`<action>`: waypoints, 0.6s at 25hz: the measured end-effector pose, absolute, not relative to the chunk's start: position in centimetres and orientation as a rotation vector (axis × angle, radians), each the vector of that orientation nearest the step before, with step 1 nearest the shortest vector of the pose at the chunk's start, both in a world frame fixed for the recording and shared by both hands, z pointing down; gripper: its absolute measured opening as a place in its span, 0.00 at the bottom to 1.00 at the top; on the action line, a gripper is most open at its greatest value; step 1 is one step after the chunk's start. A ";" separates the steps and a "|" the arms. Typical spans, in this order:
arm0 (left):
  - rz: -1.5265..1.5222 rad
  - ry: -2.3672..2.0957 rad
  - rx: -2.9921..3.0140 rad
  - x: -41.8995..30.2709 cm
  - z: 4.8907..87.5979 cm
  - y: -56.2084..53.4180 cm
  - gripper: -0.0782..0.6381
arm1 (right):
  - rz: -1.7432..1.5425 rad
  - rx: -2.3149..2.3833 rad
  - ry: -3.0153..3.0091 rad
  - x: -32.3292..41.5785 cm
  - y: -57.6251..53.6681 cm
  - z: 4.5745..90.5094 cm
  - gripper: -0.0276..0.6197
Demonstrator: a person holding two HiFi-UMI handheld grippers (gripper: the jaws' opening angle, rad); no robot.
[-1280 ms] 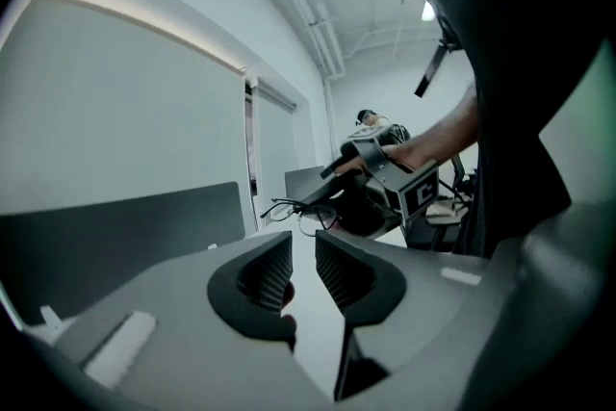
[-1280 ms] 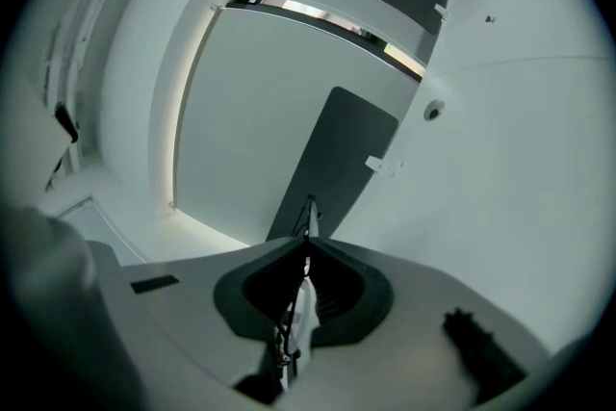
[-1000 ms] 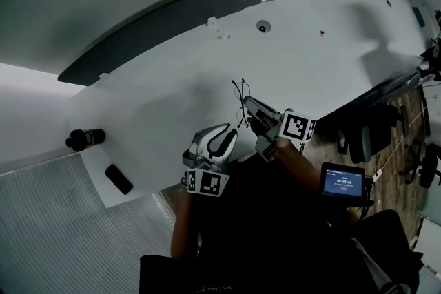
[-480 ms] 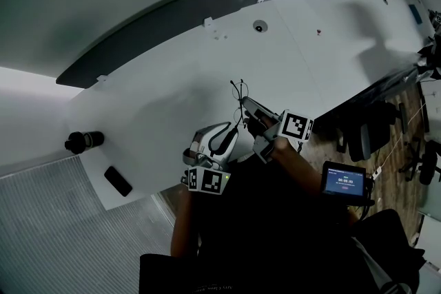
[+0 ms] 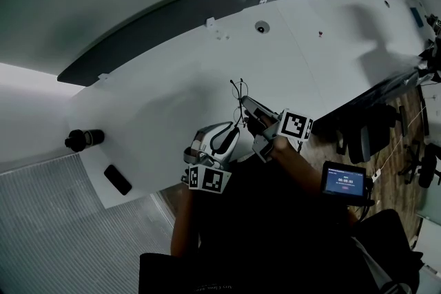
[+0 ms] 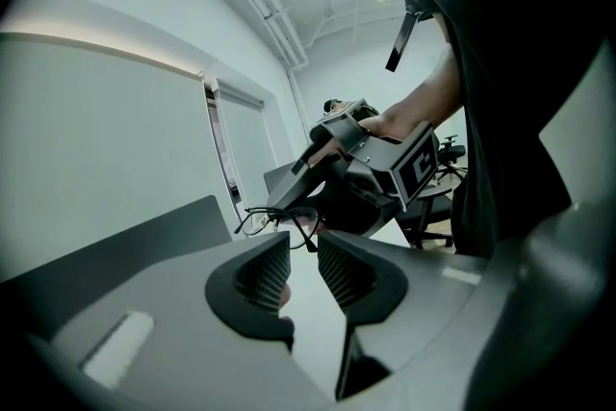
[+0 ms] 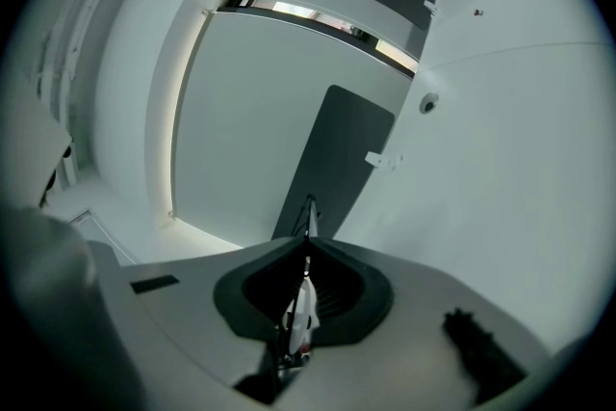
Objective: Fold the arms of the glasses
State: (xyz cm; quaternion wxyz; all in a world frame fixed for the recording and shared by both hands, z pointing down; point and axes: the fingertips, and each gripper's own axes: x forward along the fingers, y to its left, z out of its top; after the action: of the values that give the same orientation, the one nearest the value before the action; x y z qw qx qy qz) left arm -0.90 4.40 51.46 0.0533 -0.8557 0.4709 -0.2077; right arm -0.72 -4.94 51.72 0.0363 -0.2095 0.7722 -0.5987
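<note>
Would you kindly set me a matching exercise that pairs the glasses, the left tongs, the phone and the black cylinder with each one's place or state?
Things:
1. glasses
2. left tongs
3. phone
4. black cylinder

Places or states:
a. flat at the near left corner of the table
b. jaws apart, nothing between them
c. clamped in the right tongs
d. at the table's left edge, farther from the person than the phone

Pairs: 1-c, 2-b, 3-a, 4-d
</note>
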 end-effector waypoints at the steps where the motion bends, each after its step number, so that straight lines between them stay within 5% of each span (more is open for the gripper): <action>1: -0.636 1.430 -2.605 -0.9 51.5 4.4 0.24 | -1.837 -0.638 2.375 -0.9 -4.9 51.7 0.07; 15: -0.653 1.427 -2.664 -1.5 52.0 5.2 0.17 | -1.740 -0.503 2.530 -2.6 -3.9 50.0 0.07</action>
State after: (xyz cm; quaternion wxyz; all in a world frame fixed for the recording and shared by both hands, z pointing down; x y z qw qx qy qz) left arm -1.48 5.17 52.03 0.0248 -0.8613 0.4614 -0.2112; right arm -2.56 -3.91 49.96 0.0152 -0.1615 0.8130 -0.5593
